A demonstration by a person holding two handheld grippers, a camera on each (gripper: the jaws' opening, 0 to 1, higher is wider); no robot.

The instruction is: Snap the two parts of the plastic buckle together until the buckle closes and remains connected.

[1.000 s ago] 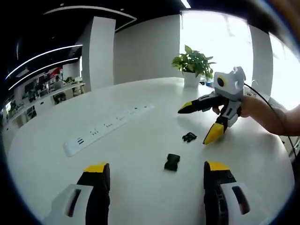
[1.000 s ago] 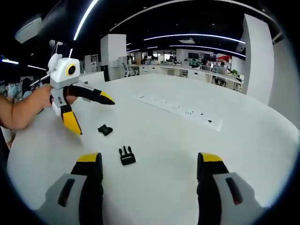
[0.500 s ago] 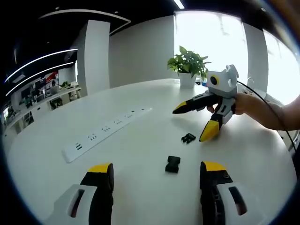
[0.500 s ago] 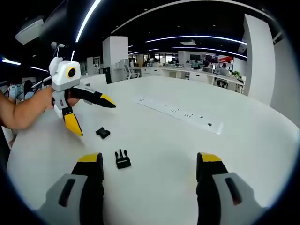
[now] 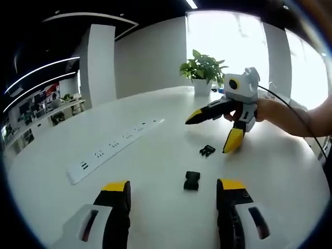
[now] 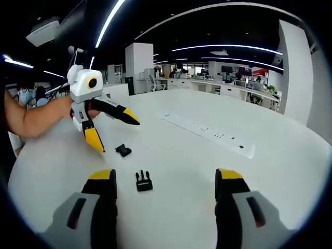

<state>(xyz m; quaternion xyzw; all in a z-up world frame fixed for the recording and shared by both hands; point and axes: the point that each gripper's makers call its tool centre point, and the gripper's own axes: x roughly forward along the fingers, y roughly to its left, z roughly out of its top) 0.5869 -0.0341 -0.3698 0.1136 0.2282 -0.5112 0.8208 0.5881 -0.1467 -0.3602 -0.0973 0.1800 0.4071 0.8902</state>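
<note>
Two black buckle parts lie apart on the white table [image 5: 155, 218]. The socket part [image 5: 191, 180] rests just ahead of my left gripper [image 5: 174, 189], whose jaws stand open with nothing between them. The pronged part [image 5: 207, 151] lies farther off, close to the lower jaw of my right gripper [image 5: 215, 129], which a hand holds open above the table. In the right gripper view, the pronged part [image 6: 143, 181] sits just ahead of my open right gripper [image 6: 166, 177]. The socket part [image 6: 123, 151] lies beyond it, below the open left gripper [image 6: 115, 133].
A long white power strip [image 5: 114, 148] lies across the table [image 6: 270, 181], also seen as the power strip [image 6: 207, 132] in the right gripper view. A potted plant [image 5: 202, 70] stands at the far edge. Office desks [image 6: 233, 88] fill the background.
Both cameras have shifted a little, so each opposite gripper sits slightly differently in view. The buckle parts have stayed where they lay, and both grippers remain open.
</note>
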